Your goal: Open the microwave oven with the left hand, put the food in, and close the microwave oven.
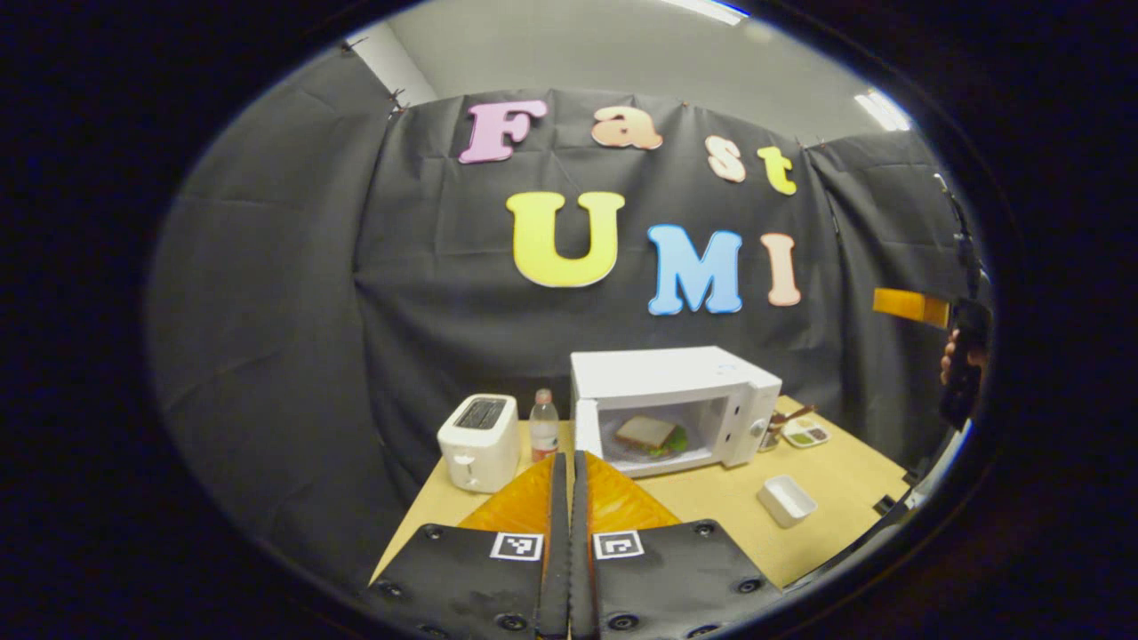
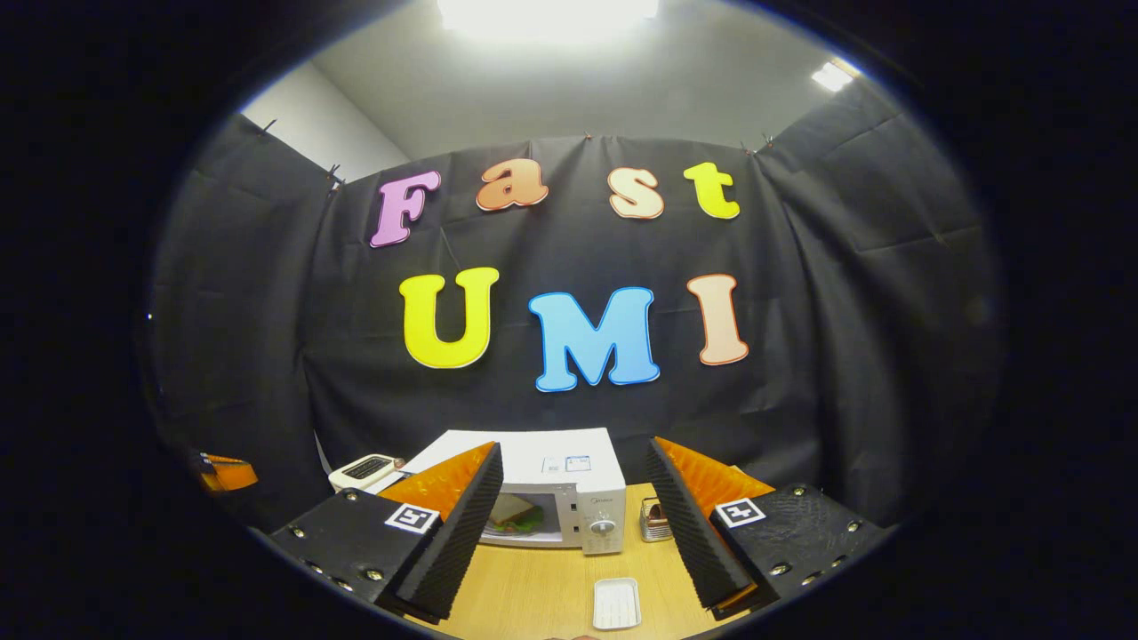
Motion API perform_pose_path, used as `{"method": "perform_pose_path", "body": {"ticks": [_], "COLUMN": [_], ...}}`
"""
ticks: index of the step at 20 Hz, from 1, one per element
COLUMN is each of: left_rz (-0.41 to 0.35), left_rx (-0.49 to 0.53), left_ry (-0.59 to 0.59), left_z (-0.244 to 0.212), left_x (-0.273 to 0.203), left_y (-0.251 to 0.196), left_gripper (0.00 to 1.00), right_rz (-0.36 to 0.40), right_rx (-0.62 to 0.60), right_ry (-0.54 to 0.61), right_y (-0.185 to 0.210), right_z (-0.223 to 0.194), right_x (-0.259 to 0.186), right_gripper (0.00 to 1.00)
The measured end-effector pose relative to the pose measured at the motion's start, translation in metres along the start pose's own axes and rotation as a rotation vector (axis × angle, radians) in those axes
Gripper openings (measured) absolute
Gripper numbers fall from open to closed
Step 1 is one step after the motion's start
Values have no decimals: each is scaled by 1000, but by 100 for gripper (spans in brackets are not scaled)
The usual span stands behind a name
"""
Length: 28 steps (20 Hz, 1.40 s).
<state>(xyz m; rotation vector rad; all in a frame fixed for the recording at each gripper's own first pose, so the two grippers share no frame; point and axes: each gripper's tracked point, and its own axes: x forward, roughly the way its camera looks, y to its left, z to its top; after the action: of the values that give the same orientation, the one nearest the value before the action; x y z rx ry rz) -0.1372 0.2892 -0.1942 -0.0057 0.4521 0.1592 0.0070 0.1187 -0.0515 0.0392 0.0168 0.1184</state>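
Tool state first: I read the left tool (image 1: 569, 498) with its fingers pressed together on nothing, held above the desk's near edge and aimed at the microwave oven (image 1: 676, 404). The right tool (image 2: 569, 524) stands wide apart, also empty, raised well clear of the desk (image 2: 533, 596).

Outward from the left tool, the microwave oven sits toward the desk's far edge. Its cavity appears to stand uncovered, with a pale panel upright at its left side that I take for the door (image 1: 587, 427) swung out; I cannot confirm the hinge. Food, a sandwich (image 1: 647, 433) with something green under it, lies inside the cavity. From the right gripper view the same sandwich shows through the front opening.

Judgement: the remaining step is closing. The door is a stiff, light, hinged panel; I would push its outer face near the free edge with closed fingers rather than grip it. The oven body may slide on the smooth desk if pushed hard.

A toaster (image 1: 480, 442) and a bottle (image 1: 543, 425) stand just left of the door's swing; a small white tray (image 1: 787, 498) lies nearer the right edge.
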Motion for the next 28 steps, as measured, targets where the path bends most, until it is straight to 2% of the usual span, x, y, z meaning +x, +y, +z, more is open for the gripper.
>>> {"method": "perform_pose_path", "body": {"ticks": [3, 6, 8, 13, 20, 28], "left_rz": [18, -5, -25, -93, -107, -149], "left_rx": [-49, -90, -76, -60, -29, -46], "left_ry": [85, 167, 196, 217, 223, 229], "left_z": [-49, -94, -108, -114, -110, -107], "left_x": [-4, -5, -5, -3, -11, 2], "left_y": [27, 26, 19, -9, -35, -117], "left_gripper": [7, 7, 7, 7, 7, 7], "right_rz": [-1, 8, 10, 9, 8, 36], "right_rx": [2, -3, -6, -3, -4, 1], "right_ry": [3, 24, 30, 32, 29, 20], "right_y": [1, 6, 9, 12, 0, -40], "right_z": [-1, -7, -9, -11, -13, -8], "right_x": [0, -2, 0, 1, 6, 30], "right_gripper": [97, 97, 97, 97, 97, 97]}}
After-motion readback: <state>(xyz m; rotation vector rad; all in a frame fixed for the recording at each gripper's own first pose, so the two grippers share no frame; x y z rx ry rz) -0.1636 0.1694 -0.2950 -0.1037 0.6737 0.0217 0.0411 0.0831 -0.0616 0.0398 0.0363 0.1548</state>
